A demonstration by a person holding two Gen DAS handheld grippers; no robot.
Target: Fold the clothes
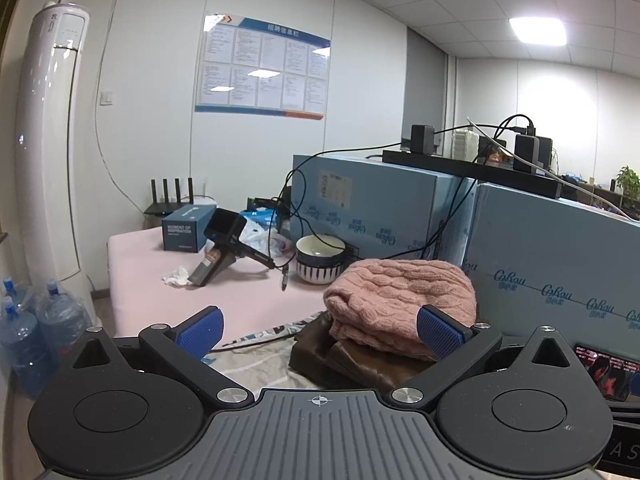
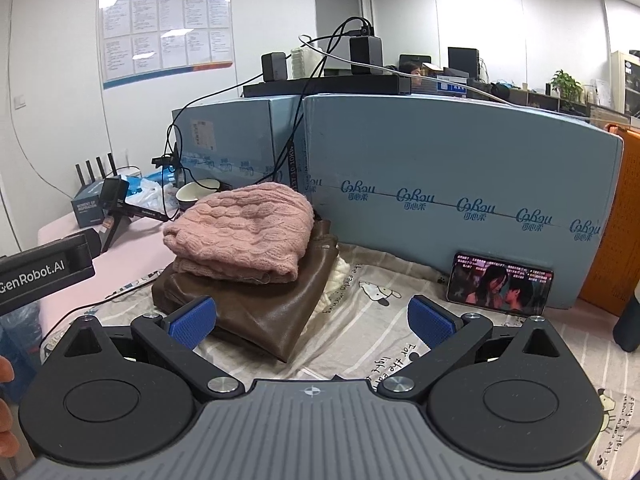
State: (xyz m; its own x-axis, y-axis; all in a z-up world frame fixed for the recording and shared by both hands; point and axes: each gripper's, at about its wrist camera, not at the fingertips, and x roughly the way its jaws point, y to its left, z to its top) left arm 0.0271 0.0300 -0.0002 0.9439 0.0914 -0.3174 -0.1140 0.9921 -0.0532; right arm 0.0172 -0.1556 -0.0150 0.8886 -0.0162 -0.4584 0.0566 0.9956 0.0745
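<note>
A folded pink knit sweater (image 2: 240, 234) lies on top of a folded brown leather garment (image 2: 260, 312), on a printed cloth (image 2: 384, 320) spread over the table. The sweater (image 1: 400, 300) and the brown garment (image 1: 360, 364) also show in the left wrist view. My left gripper (image 1: 320, 332) is open and empty, just in front of the pile; its body (image 2: 44, 272) shows at the left of the right wrist view. My right gripper (image 2: 312, 326) is open and empty, near the pile's front corner, holding nothing.
Light blue boxes (image 2: 440, 168) stand behind the pile, with a lit phone (image 2: 500, 284) leaning on one. A bowl (image 1: 320, 258), a handheld camera device (image 1: 222, 244), a small blue box (image 1: 186, 228) and cables lie on the pink table (image 1: 140, 264). Water bottles (image 1: 24, 336) stand on the floor at left.
</note>
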